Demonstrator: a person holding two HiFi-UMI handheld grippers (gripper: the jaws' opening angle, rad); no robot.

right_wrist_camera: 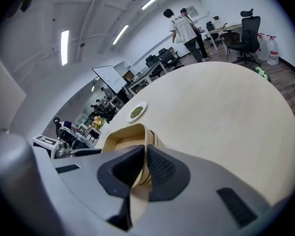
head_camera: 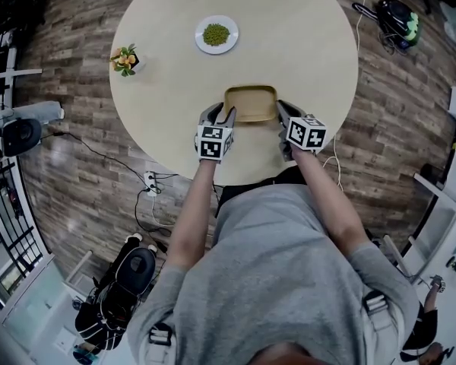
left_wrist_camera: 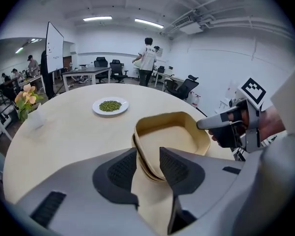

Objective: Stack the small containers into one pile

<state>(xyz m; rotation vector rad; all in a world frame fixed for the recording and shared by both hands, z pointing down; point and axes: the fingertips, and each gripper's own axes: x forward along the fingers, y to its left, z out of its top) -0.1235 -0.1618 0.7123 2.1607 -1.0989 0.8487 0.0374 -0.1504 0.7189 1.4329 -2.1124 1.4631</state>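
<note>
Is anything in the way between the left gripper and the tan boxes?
No, nothing visible. The left gripper has the rim of the stacked containers between its open jaws. The plate and the little plant sit far off across the table.

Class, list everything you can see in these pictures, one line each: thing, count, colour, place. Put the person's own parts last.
table: one, beige, round, centre of the room
containers: several nested in one pile, exact count unclear, tan, table's near edge
plate: one, white, holding green bits, far side of table
flowers: one small pot, orange and yellow, table's left edge
power strip: one, white, floor left of the person
bag: one, black, floor at lower left
whiteboard: one, white, far left of room
people: at least two, standing far behind the table
shirt: one, grey, on the person
left gripper: grey, jaws apart astride the pile's left rim
right gripper: grey, jaws closed on the pile's right rim
</note>
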